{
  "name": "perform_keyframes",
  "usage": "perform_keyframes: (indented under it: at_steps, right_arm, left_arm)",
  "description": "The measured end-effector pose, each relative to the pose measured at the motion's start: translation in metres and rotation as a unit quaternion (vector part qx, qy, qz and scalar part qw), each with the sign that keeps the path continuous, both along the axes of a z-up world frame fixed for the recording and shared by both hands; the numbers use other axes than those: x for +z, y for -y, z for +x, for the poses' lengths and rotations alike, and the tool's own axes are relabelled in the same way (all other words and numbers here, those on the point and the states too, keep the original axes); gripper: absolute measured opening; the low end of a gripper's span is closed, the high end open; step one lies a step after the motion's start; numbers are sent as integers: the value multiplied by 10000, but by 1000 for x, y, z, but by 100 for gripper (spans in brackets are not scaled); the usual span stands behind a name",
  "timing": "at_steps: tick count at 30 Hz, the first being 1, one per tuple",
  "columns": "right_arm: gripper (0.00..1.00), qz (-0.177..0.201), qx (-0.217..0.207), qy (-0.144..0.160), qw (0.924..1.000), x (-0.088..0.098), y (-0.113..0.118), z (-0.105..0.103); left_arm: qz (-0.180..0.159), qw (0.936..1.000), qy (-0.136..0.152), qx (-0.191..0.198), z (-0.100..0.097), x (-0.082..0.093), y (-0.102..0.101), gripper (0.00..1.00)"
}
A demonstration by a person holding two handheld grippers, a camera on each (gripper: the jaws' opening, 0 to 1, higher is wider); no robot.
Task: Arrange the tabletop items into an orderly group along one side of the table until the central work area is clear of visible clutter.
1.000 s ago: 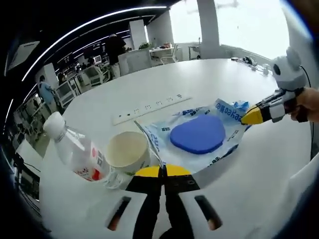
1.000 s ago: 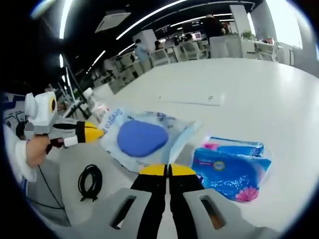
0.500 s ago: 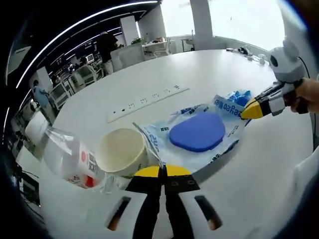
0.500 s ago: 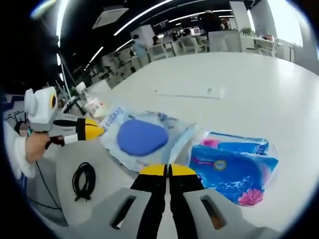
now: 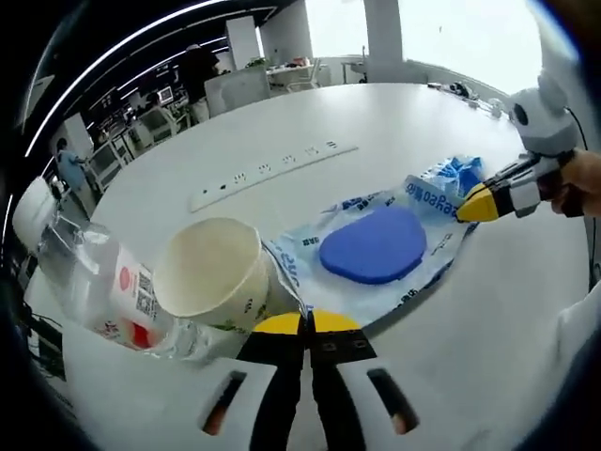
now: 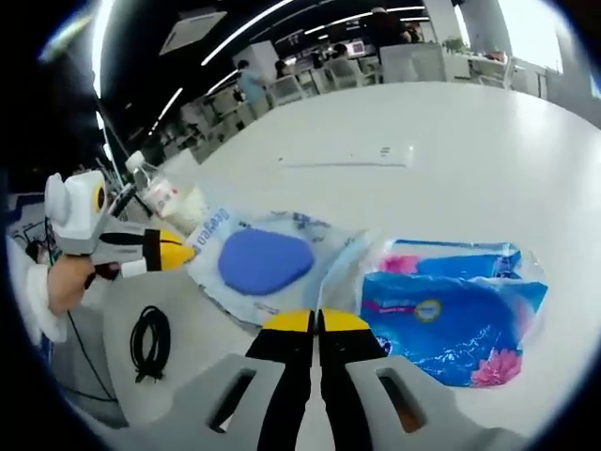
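So the left hand-held gripper (image 5: 302, 322) is seen with its yellow-tipped jaws pressed together right on the near edge of the clear plastic bag (image 5: 376, 272), and a corner of the film looks pinched between them. The right hand-held gripper (image 6: 317, 321) is closed the same way on the opposite edge of that bag, so the bag is gripped from both sides. In the left gripper view the right hand-held gripper is also spotted coming in from the right, tips at the bag's far corner, held by a hand (image 5: 580, 185).

Inside the bag a flat blue rounded pad (image 5: 373, 246) is seen, lying roughly in the middle. The bag is spread flat on the white table (image 5: 376, 122).

Just beside the bag, a paper cup (image 5: 214, 274) is found lying on its side with its mouth facing the camera, touching a clear plastic bottle (image 5: 94, 282) with a red-and-white label, also on its side. A white power strip (image 5: 272, 174) is laid further back on the table, well apart from the bag.

In the right gripper view a blue tissue pack (image 6: 451, 310) with a pink flower print is seen just beside the bag, and a coiled black cable (image 6: 148, 340) is sitting on a grey surface near the person's hand. An office with chairs and people is made out behind, too blurry for detail.
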State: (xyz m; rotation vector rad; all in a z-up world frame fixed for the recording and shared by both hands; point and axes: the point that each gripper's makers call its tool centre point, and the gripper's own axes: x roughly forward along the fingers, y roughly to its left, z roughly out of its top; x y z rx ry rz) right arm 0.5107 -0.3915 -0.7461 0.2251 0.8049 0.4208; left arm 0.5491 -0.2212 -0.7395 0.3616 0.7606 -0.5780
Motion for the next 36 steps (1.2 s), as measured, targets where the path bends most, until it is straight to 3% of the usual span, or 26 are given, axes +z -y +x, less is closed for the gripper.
perform_keyframes:
  at_steps: [9, 18, 21, 24, 28, 32, 36]
  right_arm:
    - [0, 6, -46, -95, 9999, -7, 0, -2]
    - [0, 26, -134, -79, 9999, -7, 1, 0]
    - [1, -66, -163, 33, 9998, -4, 3, 0]
    - [3, -142, -150, 141, 9997, 0, 4, 0]
    - [11, -249, -180, 560, 9980, 14, 7, 4]
    - [16, -70, -221, 734, 9970, 30, 3, 0]
    - [24, -225, -89, 896, 9957, 37, 0, -12]
  left_arm:
    - [16, 9999, -133, 50, 0, -12, 0, 0]
    - [-101, 9997, -160, 177, 3, -13, 1, 0]
    - [-245, 9991, -155, 298, 4, -9, 0, 0]
    - [-184, 9994, -19, 296, 4, -4, -1, 1]
    - [-305, 9988, 99, 365, 4, 4, -1, 11]
    - [-441, 9978, 287, 399, 0, 20, 1, 13]
    - [-503, 9972, 426, 356, -7, 31, 3, 26]
